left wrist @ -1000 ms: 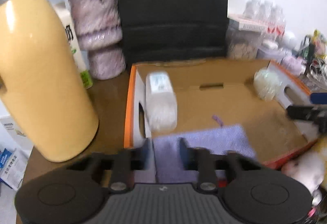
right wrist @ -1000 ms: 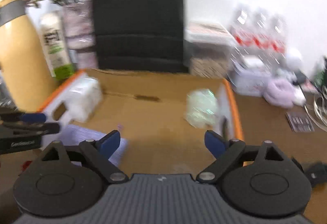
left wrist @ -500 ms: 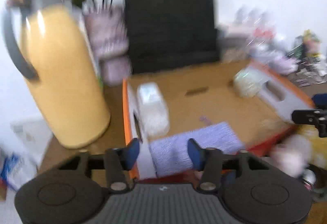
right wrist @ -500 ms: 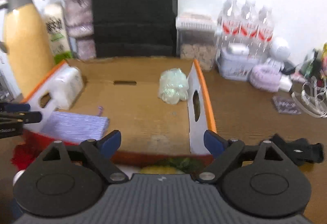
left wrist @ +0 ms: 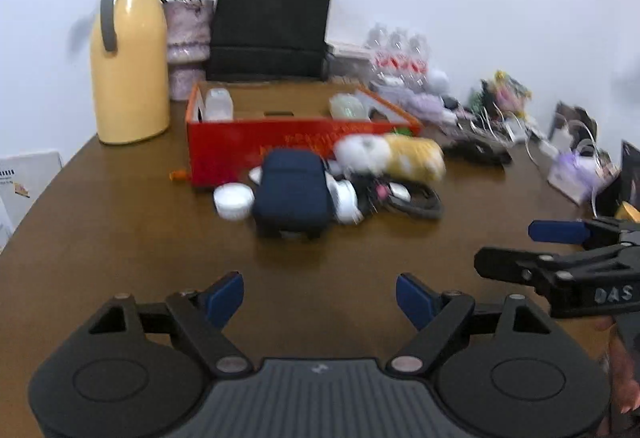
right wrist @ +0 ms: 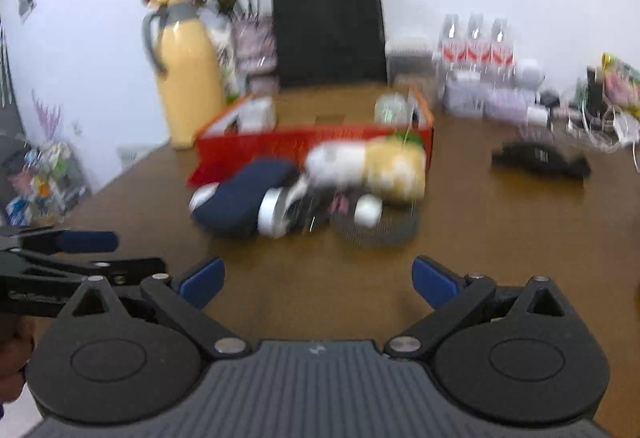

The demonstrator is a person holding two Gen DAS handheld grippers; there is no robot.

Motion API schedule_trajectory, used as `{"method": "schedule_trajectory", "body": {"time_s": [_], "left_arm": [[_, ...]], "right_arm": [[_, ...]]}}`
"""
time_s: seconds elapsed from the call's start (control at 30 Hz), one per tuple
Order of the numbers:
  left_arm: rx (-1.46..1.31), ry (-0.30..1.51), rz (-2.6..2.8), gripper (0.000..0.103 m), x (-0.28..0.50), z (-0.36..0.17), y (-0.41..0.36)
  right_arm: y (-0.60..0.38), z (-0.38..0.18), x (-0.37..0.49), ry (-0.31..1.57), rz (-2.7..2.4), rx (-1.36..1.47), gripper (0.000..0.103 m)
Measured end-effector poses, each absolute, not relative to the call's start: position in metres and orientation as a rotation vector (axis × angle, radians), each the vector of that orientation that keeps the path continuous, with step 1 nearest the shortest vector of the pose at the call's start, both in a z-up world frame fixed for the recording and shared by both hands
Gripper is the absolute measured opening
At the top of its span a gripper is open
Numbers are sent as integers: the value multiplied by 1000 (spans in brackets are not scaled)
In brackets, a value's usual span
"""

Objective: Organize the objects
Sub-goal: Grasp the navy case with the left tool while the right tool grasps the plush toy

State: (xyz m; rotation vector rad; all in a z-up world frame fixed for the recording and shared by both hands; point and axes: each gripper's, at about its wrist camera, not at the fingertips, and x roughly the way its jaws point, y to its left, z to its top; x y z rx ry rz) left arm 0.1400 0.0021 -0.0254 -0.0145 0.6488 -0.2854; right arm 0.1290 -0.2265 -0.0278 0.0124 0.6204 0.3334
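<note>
Grippers, left (left wrist: 320, 296) and right (right wrist: 318, 280), are held wide open and empty, navy pouch (left wrist: 293, 193) straight ahead before the red box (left wrist: 256, 148).

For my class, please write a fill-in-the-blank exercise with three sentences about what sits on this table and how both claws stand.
1. The left claw and the right claw are both ____ and hold nothing.
2. The yellow thermos jug stands to the ____ of the red cardboard box.
3. The navy pouch lies on the table in ____ of the box.

Missing words: open; left; front
</note>
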Motion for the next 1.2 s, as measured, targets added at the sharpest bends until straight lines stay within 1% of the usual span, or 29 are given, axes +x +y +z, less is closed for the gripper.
{"method": "schedule_trajectory", "body": {"time_s": [0.1,0.17,0.23,0.3,0.47,0.6,0.67,0.73,0.77,0.8,0.83,0.87,0.9,0.93,1.0,1.03,1.1,1.2], "left_arm": [[14,625,-292,83,118,-14,-1],[9,603,-324,85,107,-8,-2],[1,575,-350,91,108,-9,-3],[13,565,-310,90,121,-16,-10],[36,501,-261,89,188,-34,-13],[1,559,-242,88,259,-37,-11],[-7,616,-241,87,291,-43,-12],[-2,664,-221,82,311,-50,-16],[-6,676,-228,82,319,-53,-18],[-10,686,-244,80,323,-56,-19],[-5,699,-248,80,327,-58,-21],[7,707,-252,80,329,-59,-24],[30,718,-257,79,332,-61,-29],[48,733,-257,74,334,-64,-31],[40,755,-265,69,338,-68,-34],[40,749,-257,63,337,-68,-34],[57,730,-251,61,330,-62,-36],[39,671,-255,60,305,-41,-30]], "right_arm": [[-236,-13,106,641,382,-14,102],[-240,-1,94,612,370,-45,102],[-243,4,93,575,367,-59,102],[-240,-2,108,564,335,-72,102],[-237,-26,179,531,237,-78,100],[-238,-40,242,535,224,-73,100],[-236,-47,267,553,218,-78,97],[-234,-53,286,570,216,-84,96],[-233,-56,295,578,214,-83,92],[-234,-58,304,591,210,-78,85],[-235,-61,312,606,218,-69,69],[-235,-62,319,622,224,-60,59],[-236,-64,326,643,219,-51,55],[-237,-65,329,652,226,-38,52],[-236,-63,329,654,238,-34,49],[-234,-63,325,641,235,-42,48],[-229,-59,313,606,214,-67,47],[-227,-43,288,533,188,-81,47]]}}
